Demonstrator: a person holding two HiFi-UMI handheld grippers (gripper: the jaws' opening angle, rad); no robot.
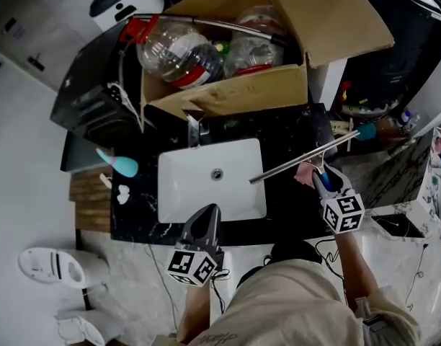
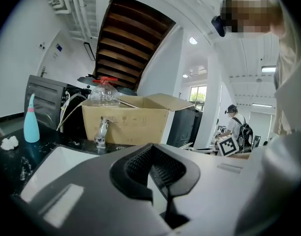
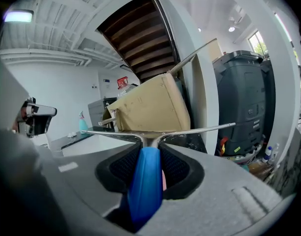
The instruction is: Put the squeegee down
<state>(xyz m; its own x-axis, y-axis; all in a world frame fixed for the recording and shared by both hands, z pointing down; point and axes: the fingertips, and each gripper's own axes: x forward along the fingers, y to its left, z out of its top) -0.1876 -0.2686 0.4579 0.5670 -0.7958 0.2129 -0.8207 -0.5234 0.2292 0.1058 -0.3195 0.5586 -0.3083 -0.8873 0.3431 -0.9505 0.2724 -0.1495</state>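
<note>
Cataloguing the piece in hand: one squeegee (image 1: 307,157), with a long thin metal blade (image 3: 199,130) on a short neck and a blue handle (image 3: 145,186).

Location: carried at the right of the black counter (image 1: 285,135). The blade slants from over the right edge of the white sink (image 1: 206,186) out past the counter's far right corner. It does not appear to rest on anything.

Hold: the right gripper (image 1: 323,179) pinches the blue handle between its ribbed pads, blade crosswise ahead of the jaws. The left gripper (image 1: 208,215) hangs at the near edge of the sink, jaws pressed together on nothing.

Handling, as judged:
- Light and stiff; the blade looks rigid and should not sag.
- The handle is smooth and rounded, so it may twist in the pads under the blade's leverage.
- Best taken at the handle, as now; the blade is thin and offers a poor purchase.
- Not fragile, but metal on stone would clatter, so it wants setting down flat on a bare part of the counter.

Nearby: tap (image 1: 194,130), cardboard box (image 1: 242,92) at the far side, teal bottle (image 1: 119,164) at the left.
</note>
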